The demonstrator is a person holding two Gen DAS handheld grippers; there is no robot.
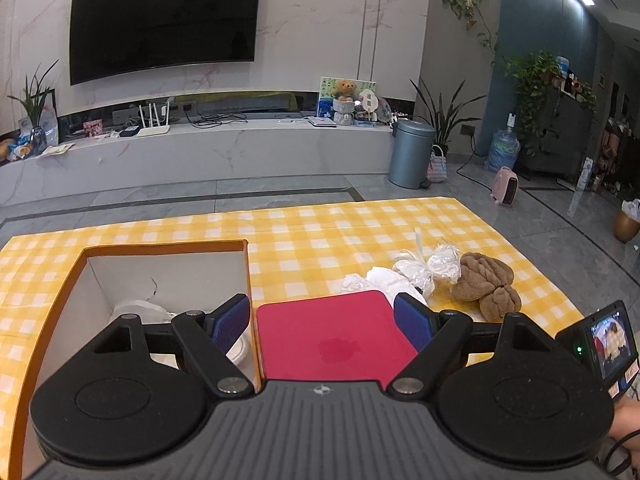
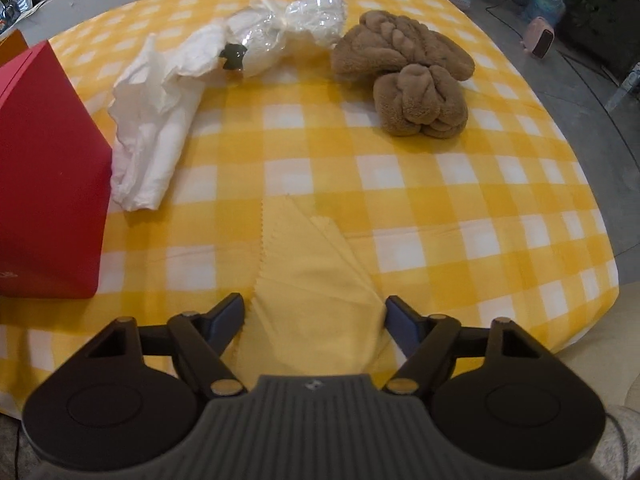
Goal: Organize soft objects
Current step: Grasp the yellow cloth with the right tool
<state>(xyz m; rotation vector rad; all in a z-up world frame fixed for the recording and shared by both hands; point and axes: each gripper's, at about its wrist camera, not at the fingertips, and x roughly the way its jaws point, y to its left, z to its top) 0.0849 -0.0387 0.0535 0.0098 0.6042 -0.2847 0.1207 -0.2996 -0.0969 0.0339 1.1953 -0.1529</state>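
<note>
Fingers of right gripper [image 2: 315, 322] spread, straddling the yellow cloth [image 2: 316, 296] at the desk's near edge; pads not pressing yet. Left gripper [image 1: 323, 322] fingers also released, empty, above the red box [image 1: 332, 336] beside the open box [image 1: 168, 276]. Brown towel [image 2: 404, 80], white cloth [image 2: 152, 132] and wrapped bundle [image 2: 288, 28] lie toward the far edge. Judgement: lower onto the cloth's bunched middle, pinch several layers, lift straight up.
</note>
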